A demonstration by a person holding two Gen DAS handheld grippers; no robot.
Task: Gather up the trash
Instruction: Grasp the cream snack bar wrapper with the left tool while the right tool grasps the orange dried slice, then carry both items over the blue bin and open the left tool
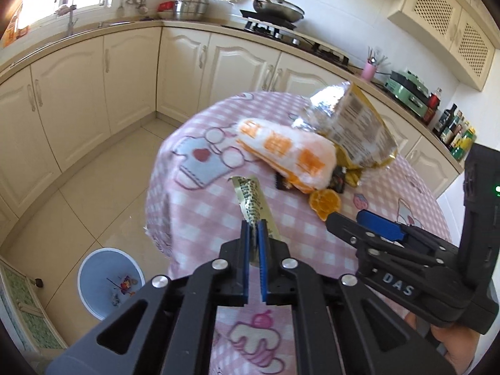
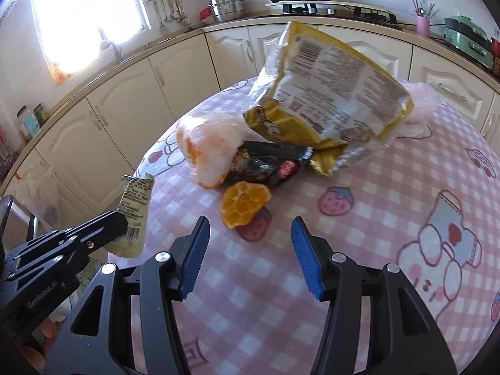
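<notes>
left gripper (image 1: 255, 232) jaws pinched tight on a narrow gold sachet wrapper (image 1: 252, 207), held clear of the cloth near the counter's near-left edge; right gripper (image 2: 250, 250) jaws about half open, empty, hovering low over the pink checked cloth of the counter (image 2: 390, 187) with the orange peel (image 2: 244, 203) just ahead between the blue pads. judging by this, mid-collection: one piece secured on the left, a second about to be taken on the right. remaining trash piled toward the counter's middle and far side: orange-and-white plastic bag (image 2: 204, 151), dark snack wrapper (image 2: 265, 164) tucked under it, big yellow foil bag (image 2: 328, 93) propped up behind, touching the rest. pale blue bin (image 1: 107, 281) down on the floor beyond the counter's left edge, already with a few scraps inside. next move likely calls for swinging the left grip out over that bin before letting go, and for easing the right jaws forward and down around the peel, which sits flat and soft, so a shallow, low pinch. readable writing: "das" on the right gripper body, "genrobot.ai" on the left one; wrapper and foil bag print too small and blurred to read.
</notes>
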